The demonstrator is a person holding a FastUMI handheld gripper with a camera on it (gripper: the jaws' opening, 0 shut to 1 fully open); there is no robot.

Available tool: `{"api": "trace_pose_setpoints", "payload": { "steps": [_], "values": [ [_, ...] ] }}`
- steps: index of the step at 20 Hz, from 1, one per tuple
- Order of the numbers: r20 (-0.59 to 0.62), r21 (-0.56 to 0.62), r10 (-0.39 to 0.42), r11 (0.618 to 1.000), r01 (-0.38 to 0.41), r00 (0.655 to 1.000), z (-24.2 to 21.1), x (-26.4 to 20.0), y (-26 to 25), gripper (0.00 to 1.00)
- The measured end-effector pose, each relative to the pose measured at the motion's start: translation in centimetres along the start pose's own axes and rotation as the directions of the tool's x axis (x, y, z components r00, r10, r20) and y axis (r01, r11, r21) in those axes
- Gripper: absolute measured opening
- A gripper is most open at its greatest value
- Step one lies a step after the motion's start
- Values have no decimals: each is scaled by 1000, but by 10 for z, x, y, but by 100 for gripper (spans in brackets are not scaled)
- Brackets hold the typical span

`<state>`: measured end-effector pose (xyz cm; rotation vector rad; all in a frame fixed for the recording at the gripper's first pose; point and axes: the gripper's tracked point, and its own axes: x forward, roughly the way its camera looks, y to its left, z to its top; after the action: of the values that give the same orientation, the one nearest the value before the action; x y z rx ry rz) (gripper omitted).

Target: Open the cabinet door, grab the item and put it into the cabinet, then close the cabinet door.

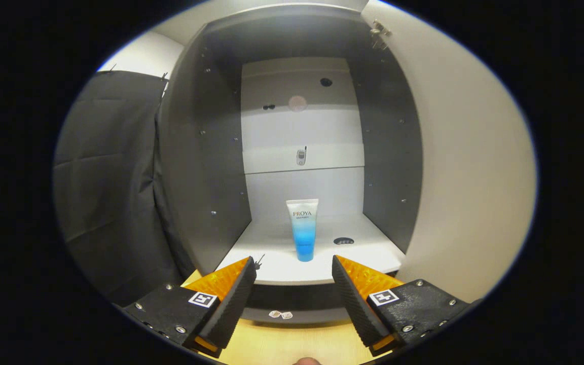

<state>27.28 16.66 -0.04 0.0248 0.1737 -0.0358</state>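
Observation:
A blue and white tube (303, 229) stands upright on its cap on the cabinet's white shelf floor (363, 253), just beyond my fingers and centred between them. The cabinet (201, 152) has grey side walls and a pale back panel. Its door (469, 172) is swung wide to the right of the opening. My gripper (294, 274) is open, fingertips apart at the shelf's front edge, with nothing between them.
A small round dark hole (343, 241) sits in the shelf floor right of the tube. A black curtain (109, 187) hangs left of the cabinet. A wooden tabletop (282, 344) lies below the fingers, with two small tags (280, 315) near the cabinet's base.

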Motion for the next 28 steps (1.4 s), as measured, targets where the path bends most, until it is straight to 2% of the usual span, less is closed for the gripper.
{"api": "trace_pose_setpoints", "payload": {
  "steps": [4, 9, 15, 20, 24, 28],
  "values": [
    [-2, -8, 24, 1000, -24, 1000, -9, -65, 7, 93],
    [4, 4, 110, 994, -110, 994, -20, -160, 34, 93],
    [-37, -47, 158, 986, -160, 987, -49, -250, 41, 93],
    [-38, -98, 143, 984, -146, 989, -56, -294, -9, 93],
    [-48, -53, 78, 995, -80, 996, -59, -315, -81, 93],
    [-39, -67, 7, 998, -10, 999, -51, -333, -154, 93]
  ]
}}
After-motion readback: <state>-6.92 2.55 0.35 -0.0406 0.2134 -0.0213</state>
